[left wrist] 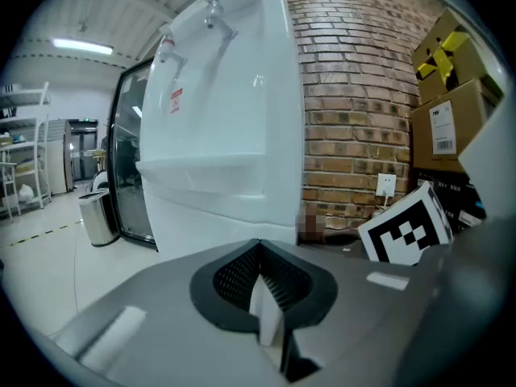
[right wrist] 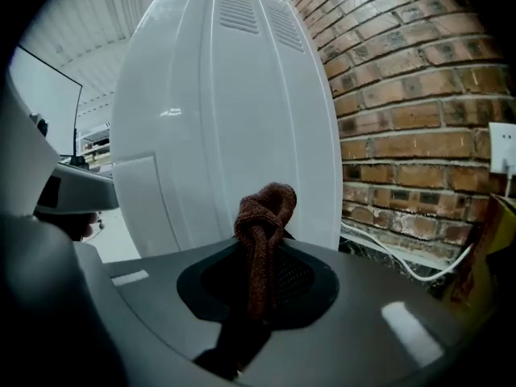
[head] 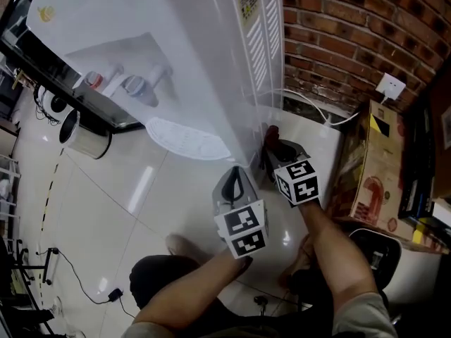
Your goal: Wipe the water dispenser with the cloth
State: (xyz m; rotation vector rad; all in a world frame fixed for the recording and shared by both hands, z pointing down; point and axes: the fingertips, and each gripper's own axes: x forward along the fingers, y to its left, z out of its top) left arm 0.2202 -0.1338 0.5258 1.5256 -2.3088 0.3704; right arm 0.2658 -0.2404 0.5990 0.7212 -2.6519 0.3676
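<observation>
the cloth (right wrist: pixel 265 220) is a dark reddish-brown, nubbly knit, bunched into a thick loop that stands up out of the right gripper (head: pixel 272 150), whose jaws are clamped on it lower down. it's right in front of the side panel of the water dispenser (head: pixel 201 62), low down near the corner; from here i can't tell whether it actually touches the panel. the dispenser is a tall, glossy white cabinet with rows of vent slots and a yellow label near the back edge of its side. on its front are a red tap and a blue tap in a recess, with a pale drip tray (head: pixel 187 139) below. the left gripper (head: pixel 236 178) sits just beside the right one, at the front corner, jaws together with nothing between them. behind is a brick wall (head: pixel 338 27) with a white socket (head: pixel 390 86) and a white cable (head: pixel 310 104). a cardboard box (head: pixel 370 167) stands to the right, and a steel bin (head: pixel 84 136) stands on the tiled floor (head: pixel 106 217).
</observation>
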